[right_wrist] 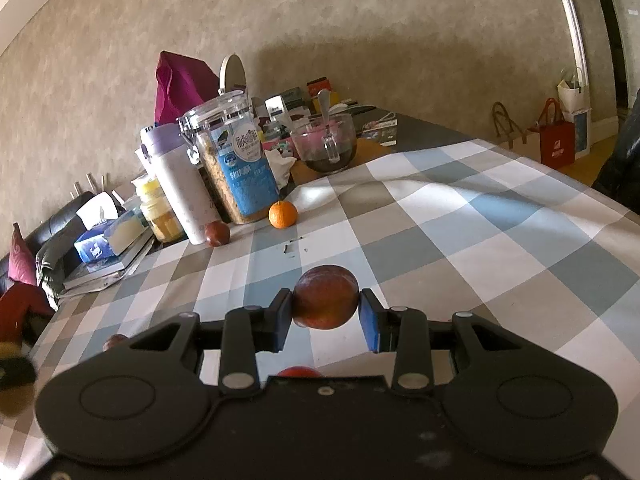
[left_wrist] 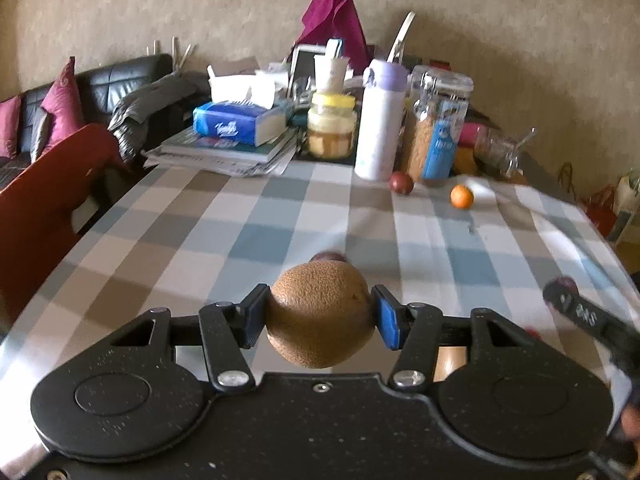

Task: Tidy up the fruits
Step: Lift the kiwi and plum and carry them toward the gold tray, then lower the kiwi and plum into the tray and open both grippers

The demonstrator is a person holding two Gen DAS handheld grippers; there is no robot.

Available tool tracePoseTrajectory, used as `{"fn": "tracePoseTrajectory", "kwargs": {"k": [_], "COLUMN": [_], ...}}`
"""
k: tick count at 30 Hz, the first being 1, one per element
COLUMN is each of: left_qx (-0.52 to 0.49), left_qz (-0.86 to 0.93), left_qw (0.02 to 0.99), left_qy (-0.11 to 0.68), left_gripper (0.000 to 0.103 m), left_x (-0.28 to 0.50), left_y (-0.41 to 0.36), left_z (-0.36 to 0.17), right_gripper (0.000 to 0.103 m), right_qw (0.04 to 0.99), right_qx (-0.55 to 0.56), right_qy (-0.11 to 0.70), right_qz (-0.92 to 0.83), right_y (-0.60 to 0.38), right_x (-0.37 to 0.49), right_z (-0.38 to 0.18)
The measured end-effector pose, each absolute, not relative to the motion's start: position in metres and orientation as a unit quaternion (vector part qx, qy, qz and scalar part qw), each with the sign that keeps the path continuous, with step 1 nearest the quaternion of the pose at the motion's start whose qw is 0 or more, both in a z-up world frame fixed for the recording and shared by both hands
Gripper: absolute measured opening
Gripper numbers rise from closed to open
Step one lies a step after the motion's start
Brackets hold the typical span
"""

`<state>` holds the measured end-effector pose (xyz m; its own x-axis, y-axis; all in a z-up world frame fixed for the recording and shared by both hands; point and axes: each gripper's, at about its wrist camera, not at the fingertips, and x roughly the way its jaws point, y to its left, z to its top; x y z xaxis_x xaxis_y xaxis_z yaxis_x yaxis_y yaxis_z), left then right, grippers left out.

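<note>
My left gripper (left_wrist: pixel 320 306) is shut on a brown fuzzy kiwi (left_wrist: pixel 316 320), held above the checked tablecloth (left_wrist: pixel 200 240). Just behind the kiwi, the top of a dark plum (left_wrist: pixel 328 257) shows. My right gripper (right_wrist: pixel 325 309) is shut on a red plum (right_wrist: pixel 326 300) over the cloth; it also enters the left wrist view at the right edge, blurred. A small orange (right_wrist: pixel 283 214) and another plum (right_wrist: pixel 217 233) lie by the jars. Partly hidden near my right gripper are a red fruit (right_wrist: pixel 298 372) and a plum (right_wrist: pixel 114 340).
The far end of the table is crowded: a white bottle (left_wrist: pixel 378 120), a clip-top jar with a blue label (left_wrist: pixel 436 128), a yellow-lid jar (left_wrist: pixel 331 126), a tissue pack on books (left_wrist: pixel 240 124) and a glass bowl with a spoon (right_wrist: pixel 324 142). A red chair (left_wrist: pixel 52 208) stands on the left.
</note>
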<state>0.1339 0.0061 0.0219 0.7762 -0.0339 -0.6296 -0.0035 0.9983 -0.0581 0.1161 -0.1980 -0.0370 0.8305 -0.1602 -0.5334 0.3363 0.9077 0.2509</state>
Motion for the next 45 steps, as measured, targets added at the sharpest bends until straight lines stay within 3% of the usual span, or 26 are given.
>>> {"fn": "tracePoseTrajectory", "kwargs": {"k": [12, 28, 45], "left_qx": [-0.008, -0.002, 0.008], "left_qz": [-0.021, -0.031, -0.028], "left_qw": [0.926, 0.912, 0.899], "left_qy": [0.378, 0.41, 0.438], "left_gripper": [0.06, 0.06, 0.06], "left_x": [0.078, 0.059, 0.043], "left_y": [0.021, 0.016, 0.012], "left_z": [0.019, 0.005, -0.002], "right_gripper": [0.037, 0.037, 0.037], "right_qw": [0.942, 0.942, 0.911], "right_qx": [0.162, 0.114, 0.129], "right_qy": [0.271, 0.316, 0.391], "right_qz": [-0.114, -0.001, -0.003], "right_y": [-0.195, -0.161, -0.145], "right_x": [0.119, 0.045, -0.03], "right_z": [-0.03, 0.054, 0.031]}}
